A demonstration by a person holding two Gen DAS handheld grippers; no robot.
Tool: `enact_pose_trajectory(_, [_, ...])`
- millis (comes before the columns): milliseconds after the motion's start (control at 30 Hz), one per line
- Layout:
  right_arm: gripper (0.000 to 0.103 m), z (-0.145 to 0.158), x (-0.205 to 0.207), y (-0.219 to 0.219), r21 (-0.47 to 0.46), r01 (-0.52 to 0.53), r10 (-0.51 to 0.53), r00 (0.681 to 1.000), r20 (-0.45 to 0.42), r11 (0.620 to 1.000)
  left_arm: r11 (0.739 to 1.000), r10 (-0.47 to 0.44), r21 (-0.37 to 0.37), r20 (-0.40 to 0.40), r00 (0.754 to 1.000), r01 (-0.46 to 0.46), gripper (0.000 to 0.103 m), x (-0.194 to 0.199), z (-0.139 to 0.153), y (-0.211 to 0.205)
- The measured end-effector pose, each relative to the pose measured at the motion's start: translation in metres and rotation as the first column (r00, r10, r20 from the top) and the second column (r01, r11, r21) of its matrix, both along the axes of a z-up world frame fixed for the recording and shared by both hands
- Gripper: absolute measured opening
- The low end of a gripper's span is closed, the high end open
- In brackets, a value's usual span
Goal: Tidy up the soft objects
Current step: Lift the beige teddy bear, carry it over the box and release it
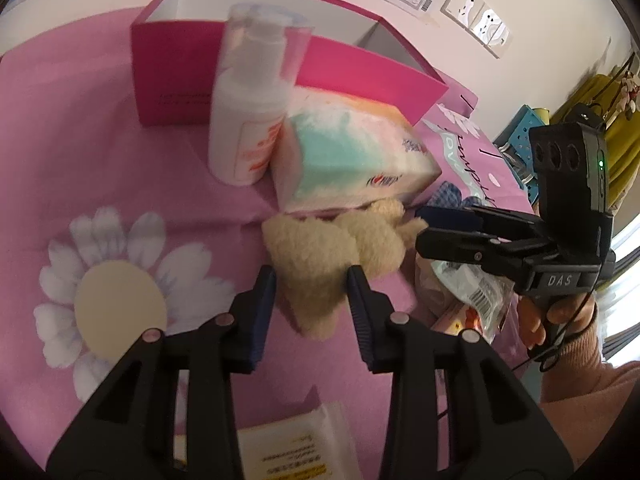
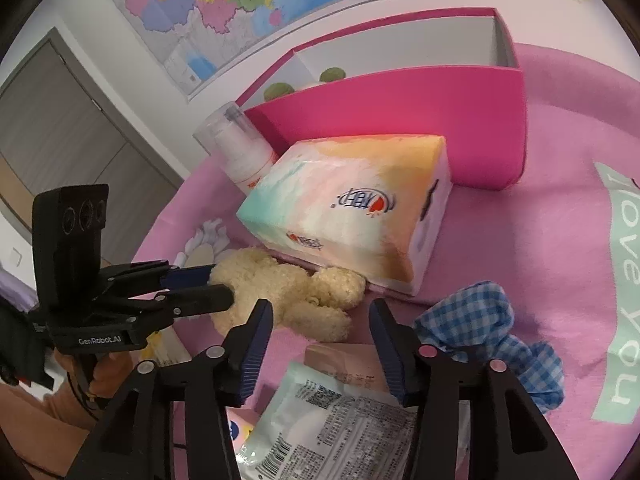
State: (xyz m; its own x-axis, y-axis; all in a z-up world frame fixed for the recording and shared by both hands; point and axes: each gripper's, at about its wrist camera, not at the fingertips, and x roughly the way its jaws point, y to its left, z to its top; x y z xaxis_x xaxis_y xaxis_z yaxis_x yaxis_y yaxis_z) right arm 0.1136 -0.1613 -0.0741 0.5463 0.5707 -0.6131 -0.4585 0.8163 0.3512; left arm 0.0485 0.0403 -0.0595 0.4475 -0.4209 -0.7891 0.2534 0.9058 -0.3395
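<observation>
A cream plush bear (image 1: 320, 256) lies on the pink bedsheet in front of a soft tissue pack (image 1: 352, 156). My left gripper (image 1: 310, 292) is open with its fingers on either side of the bear's lower part. In the right wrist view the bear (image 2: 288, 284) lies left of centre, and the left gripper (image 2: 218, 284) reaches it from the left. My right gripper (image 2: 320, 316) is open and empty, hovering above plastic packets (image 2: 332, 420). A blue checked cloth (image 2: 492, 332) lies to its right. The pink box (image 2: 400, 120) stands open behind the tissue pack (image 2: 352, 208).
A white pump bottle (image 1: 252, 104) stands left of the tissue pack, in front of the pink box (image 1: 176, 76). A white wipes packet (image 1: 296, 440) lies near the bottom of the left wrist view. The right gripper (image 1: 424, 232) shows at the right. Green items (image 2: 332, 75) sit inside the box.
</observation>
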Motion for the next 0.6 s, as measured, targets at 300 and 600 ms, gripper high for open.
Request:
enact_pose_trajectory(300, [0.059,-0.006,0.009,0.029,0.0,-0.059,0.059,0.998,-0.018,0.998,1.0,-0.001,-0.005,-0.031,1.0,0.001,0.039,0.002,-0.009,0.0])
enact_pose_trajectory(600, [0.027,-0.007,0.003,0.028,0.06,-0.056,0.055,0.998,0.017,0.997,1.0,-0.02,-0.005,0.005,1.0,0.02,0.039,-0.002,-0.003,-0.006])
